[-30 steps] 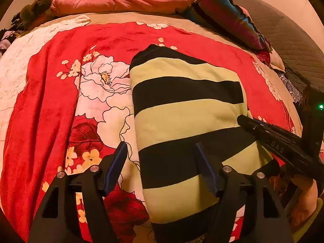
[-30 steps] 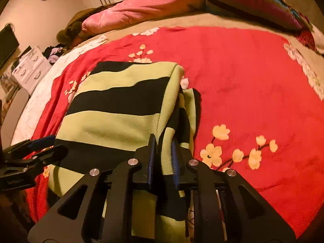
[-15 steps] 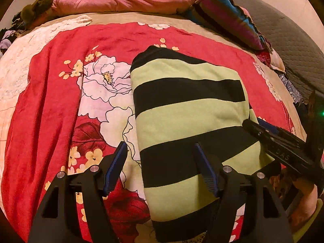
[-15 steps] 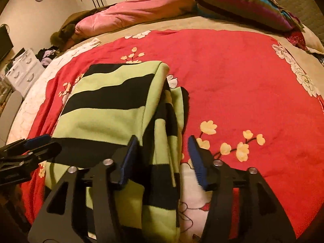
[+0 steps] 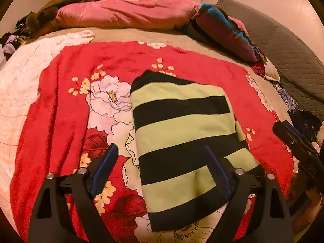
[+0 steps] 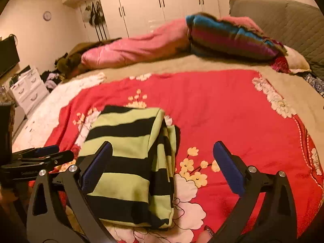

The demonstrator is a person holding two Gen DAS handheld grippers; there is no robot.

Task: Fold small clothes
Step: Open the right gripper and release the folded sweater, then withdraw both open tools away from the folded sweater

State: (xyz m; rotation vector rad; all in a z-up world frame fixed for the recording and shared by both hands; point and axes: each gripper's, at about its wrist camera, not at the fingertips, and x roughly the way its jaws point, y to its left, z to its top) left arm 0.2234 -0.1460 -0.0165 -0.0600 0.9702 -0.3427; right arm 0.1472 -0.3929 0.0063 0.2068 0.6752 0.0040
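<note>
Both grippers, left gripper [image 5: 160, 170] and right gripper [image 6: 162, 166], are held with fingers spread wide, gripping nothing, above the folded striped garment [image 5: 182, 141] laid on the red floral blanket [image 6: 232, 111].

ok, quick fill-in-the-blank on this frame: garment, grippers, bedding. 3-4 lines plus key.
1. The folded garment has light green and ____ stripes.
2. It lies on a ____ floral blanket.
3. The right gripper has its jaws ____, holding nothing.
4. The left gripper hangs above the garment's near end with its jaws ____.

Missing words: black; red; open; open
</note>
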